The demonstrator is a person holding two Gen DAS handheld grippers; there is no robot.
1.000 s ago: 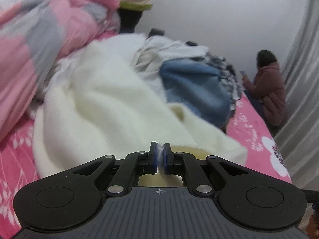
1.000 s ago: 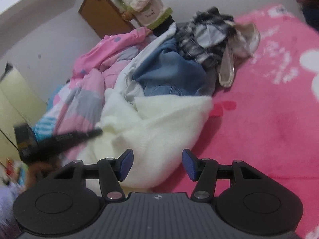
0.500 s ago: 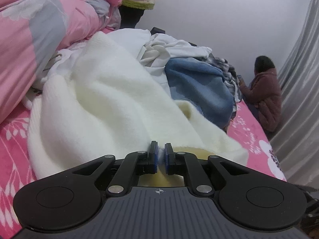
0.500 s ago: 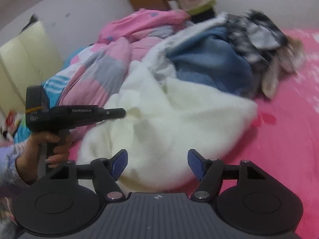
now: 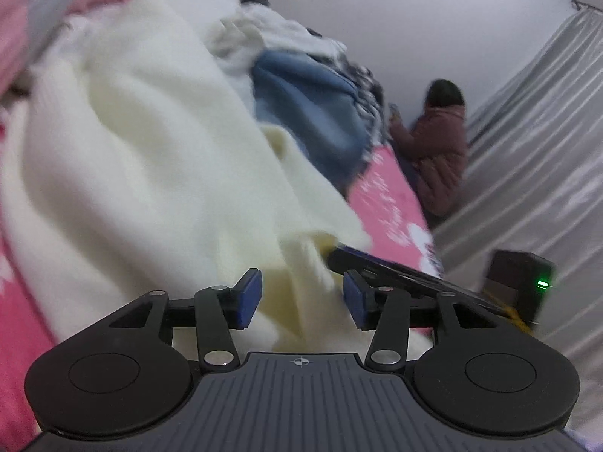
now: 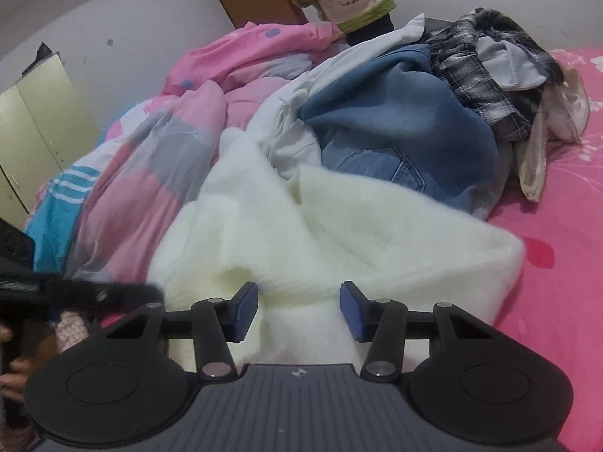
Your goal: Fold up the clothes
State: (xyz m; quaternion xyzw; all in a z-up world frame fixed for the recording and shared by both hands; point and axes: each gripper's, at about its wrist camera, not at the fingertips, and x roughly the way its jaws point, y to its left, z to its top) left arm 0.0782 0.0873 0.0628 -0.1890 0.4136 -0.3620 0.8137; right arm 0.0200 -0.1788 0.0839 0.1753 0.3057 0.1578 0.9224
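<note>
Clothes are heaped on the pink bed (image 6: 557, 301) in front of you, and the piece you are working on is the cream fleece garment (image 6: 339, 233), which lies crumpled at the near edge of the heap with its bulk running back toward the blue denim piece (image 6: 395, 124) and the plaid shirt (image 6: 475, 71). Your left gripper (image 5: 299, 299) sits low over the garment's near hem; its fingers are parting, and the cream fabric bunches up between the blue pads without being pressed by either one, so that edge now lies loose on the bed rather than held. Your right gripper (image 6: 297, 310) points down at the same hem from the other side, its fingers drawing together with a fold of cream fleece between them, though the pads do not yet look to be pressing it. That arrangement reads as a change of hold: you seem to be letting one corner go while the other hand takes a new one, probably so the garment can be pulled flat before any fold is made. It is still rumpled and partly lapped onto the pink and grey quilt (image 6: 158, 143), so the folding itself looks barely begun. From the left wrist view you can see a person in a dark red coat (image 5: 441, 150) sitting beside the bed near the grey curtain (image 5: 535, 150), well apart from your work.
</note>
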